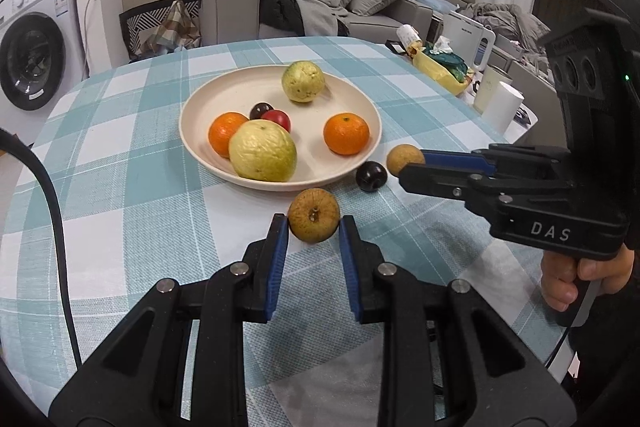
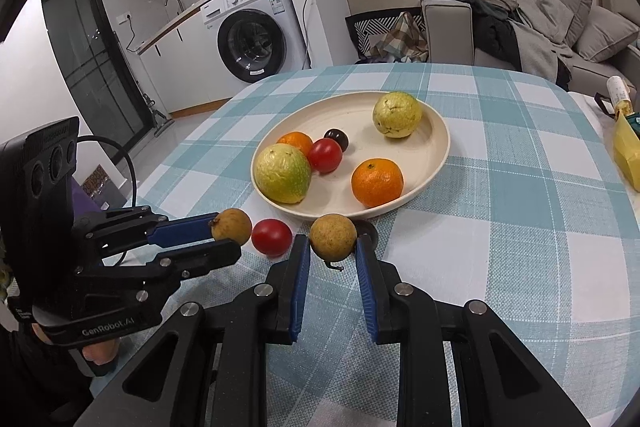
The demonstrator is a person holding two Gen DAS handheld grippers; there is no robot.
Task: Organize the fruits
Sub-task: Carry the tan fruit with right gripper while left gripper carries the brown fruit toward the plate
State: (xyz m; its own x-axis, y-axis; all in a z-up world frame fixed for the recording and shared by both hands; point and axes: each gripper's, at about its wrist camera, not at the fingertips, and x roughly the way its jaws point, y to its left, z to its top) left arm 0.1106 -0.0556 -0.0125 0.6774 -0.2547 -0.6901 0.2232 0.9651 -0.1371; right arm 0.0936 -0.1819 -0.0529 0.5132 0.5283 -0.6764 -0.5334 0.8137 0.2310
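Checked tablecloth (image 1: 120, 155) carries the cream plate (image 1: 192, 131) at twelve o'clock from both grippers. Left gripper (image 1: 314, 223) is clamped on a brown longan (image 1: 314, 214); right gripper (image 2: 333, 243) pinches another longan (image 2: 333, 235), nearer the rim.

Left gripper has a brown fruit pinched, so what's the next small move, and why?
Probably carry it over the plate rim and release. The left gripper grips a small brown fruit just short of the plate, and bare plate shows between the oranges.
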